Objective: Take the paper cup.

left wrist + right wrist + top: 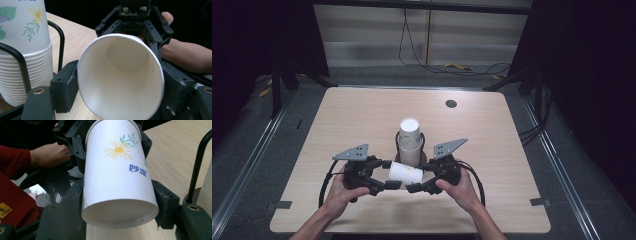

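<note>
A single paper cup (406,173) lies on its side between the two tongs, just above the surface (362,115). The left tongs (388,185) clamp its open rim end, jaws pressed against both sides of the wall. The right tongs (413,188) are closed on its base end, pads tight against the flower-printed wall. Just beyond both tongs, a stack of cups (410,141) stands upside down in a black wire holder (397,145), close behind the held cup.
</note>
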Motion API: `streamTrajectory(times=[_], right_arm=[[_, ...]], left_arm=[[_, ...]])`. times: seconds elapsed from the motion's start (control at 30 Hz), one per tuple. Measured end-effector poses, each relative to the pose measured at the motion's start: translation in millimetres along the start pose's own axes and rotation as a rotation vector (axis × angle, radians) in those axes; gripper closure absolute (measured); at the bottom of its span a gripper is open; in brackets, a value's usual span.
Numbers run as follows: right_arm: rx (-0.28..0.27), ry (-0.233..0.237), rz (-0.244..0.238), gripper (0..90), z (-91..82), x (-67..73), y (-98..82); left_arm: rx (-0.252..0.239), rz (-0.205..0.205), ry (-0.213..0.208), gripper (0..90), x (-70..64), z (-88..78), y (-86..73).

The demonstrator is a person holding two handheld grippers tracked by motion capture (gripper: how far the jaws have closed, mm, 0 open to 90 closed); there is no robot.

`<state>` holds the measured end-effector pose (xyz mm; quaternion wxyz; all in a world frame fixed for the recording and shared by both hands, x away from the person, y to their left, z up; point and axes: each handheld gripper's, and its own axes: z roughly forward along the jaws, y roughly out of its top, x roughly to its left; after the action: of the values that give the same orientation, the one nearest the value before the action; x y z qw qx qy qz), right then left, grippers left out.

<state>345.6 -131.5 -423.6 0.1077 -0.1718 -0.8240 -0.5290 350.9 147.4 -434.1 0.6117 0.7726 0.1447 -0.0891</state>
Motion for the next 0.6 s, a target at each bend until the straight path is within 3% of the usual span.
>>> streamTrajectory(times=[0.33, 0.6], right_arm=[[0.014, -0.022, 0.004, 31.4, 2.8, 0.2, -0.7], [0.014, -0.062, 0.015, 23.3, 1.8, -1.2, 0.5]], left_arm=[[-0.009, 0.003, -0.009, 27.7, 0.9, -1.0, 0.1], [-0.008, -0.012, 0.031, 27.6, 6.1, -8.5, -1.7]])
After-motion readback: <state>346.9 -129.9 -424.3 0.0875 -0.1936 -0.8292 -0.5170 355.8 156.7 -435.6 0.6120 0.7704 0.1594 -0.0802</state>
